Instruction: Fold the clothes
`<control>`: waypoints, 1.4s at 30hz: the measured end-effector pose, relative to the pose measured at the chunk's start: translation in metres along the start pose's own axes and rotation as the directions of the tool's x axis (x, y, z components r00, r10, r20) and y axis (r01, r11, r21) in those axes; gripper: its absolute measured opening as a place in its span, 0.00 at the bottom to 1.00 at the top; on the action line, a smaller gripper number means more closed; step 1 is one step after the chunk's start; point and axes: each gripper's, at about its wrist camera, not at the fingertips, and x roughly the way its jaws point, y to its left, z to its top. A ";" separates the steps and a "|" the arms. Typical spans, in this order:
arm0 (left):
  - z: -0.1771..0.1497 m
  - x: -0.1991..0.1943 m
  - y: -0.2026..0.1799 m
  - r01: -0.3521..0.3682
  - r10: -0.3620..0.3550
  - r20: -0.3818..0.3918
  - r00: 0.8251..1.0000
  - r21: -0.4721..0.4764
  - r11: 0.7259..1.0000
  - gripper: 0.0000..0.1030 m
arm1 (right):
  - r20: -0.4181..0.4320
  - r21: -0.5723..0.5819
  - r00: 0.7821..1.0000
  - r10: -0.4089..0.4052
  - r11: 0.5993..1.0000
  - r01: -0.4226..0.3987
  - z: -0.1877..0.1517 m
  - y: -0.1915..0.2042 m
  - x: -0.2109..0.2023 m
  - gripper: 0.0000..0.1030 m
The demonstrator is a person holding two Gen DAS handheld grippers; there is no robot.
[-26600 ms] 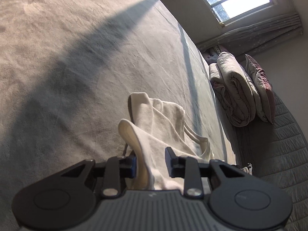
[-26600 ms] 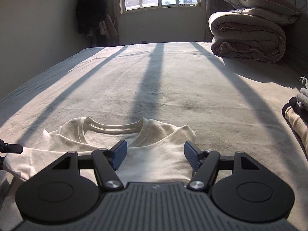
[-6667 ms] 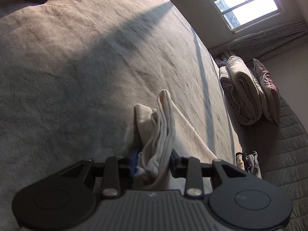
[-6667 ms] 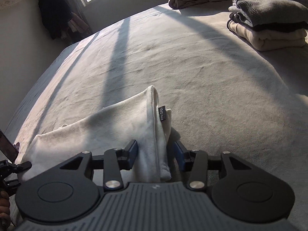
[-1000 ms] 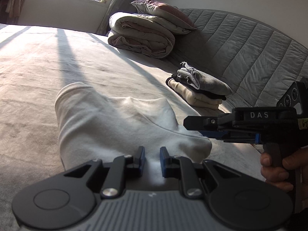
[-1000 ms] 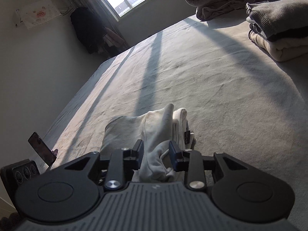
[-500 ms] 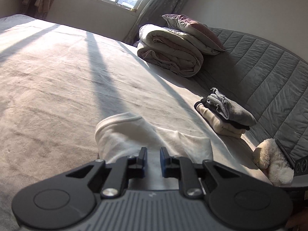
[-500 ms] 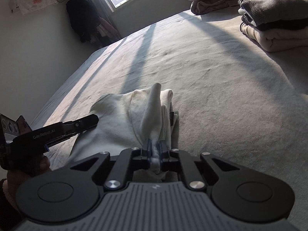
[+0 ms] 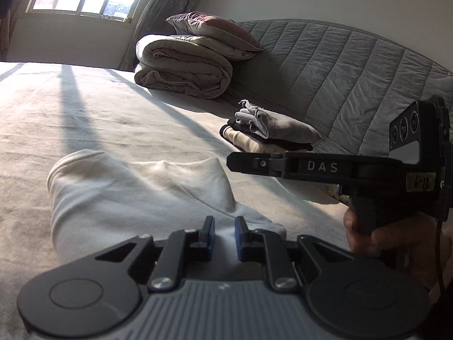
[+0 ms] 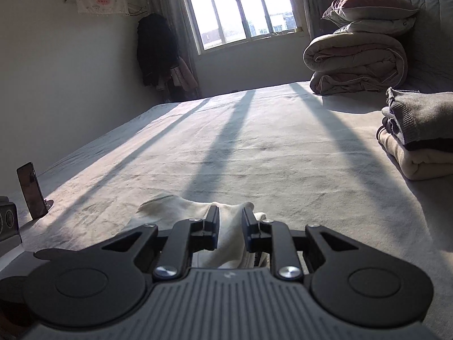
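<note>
Cream shirt (image 9: 136, 195) folded on bed (image 9: 113, 119); left gripper (image 9: 223, 233), right gripper (image 10: 230, 226) jaws apart, straddling cloth. Square edges; stack (image 9: 269, 136) beside headboard edge.

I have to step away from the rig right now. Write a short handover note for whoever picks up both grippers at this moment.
Left gripper: jaws slightly apart over the near edge of the folded cream shirt; whether it grips the cloth cannot be told.
Right gripper: jaws parted with a ridge of the same shirt between them, not clamped.
The shirt lies bunched in a thick fold on the bed. A stack of folded clothes sits near the headboard.
Done: shirt folded into a compact bundle.
Left, probably: tidy the fold and move it to the stack.
</note>
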 end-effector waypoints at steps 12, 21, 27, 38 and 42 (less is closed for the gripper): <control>-0.003 0.004 -0.002 0.035 -0.034 -0.021 0.999 0.029 0.999 0.14 | -0.114 -0.030 0.990 -0.086 0.996 0.083 -0.019 -0.012 0.052 0.06; 0.021 -0.012 0.020 0.010 -0.010 0.022 1.000 -0.014 1.000 0.14 | -0.068 -0.006 0.997 -0.042 0.999 0.042 -0.015 -0.012 0.037 0.19; 0.036 -0.017 0.057 -0.140 0.148 0.074 0.986 -0.097 0.985 0.14 | -0.057 -0.051 0.998 -0.027 0.998 0.024 -0.015 -0.001 0.021 0.23; 0.045 -0.021 0.096 -0.334 0.360 0.034 0.932 -0.302 0.893 0.28 | -0.048 -0.122 0.999 -0.021 0.992 0.015 -0.019 0.012 -0.004 0.31; 0.047 -0.030 0.091 -0.288 0.309 0.016 0.951 -0.318 0.903 0.43 | -0.042 -0.108 0.999 -0.029 0.994 0.024 -0.017 0.009 -0.011 0.44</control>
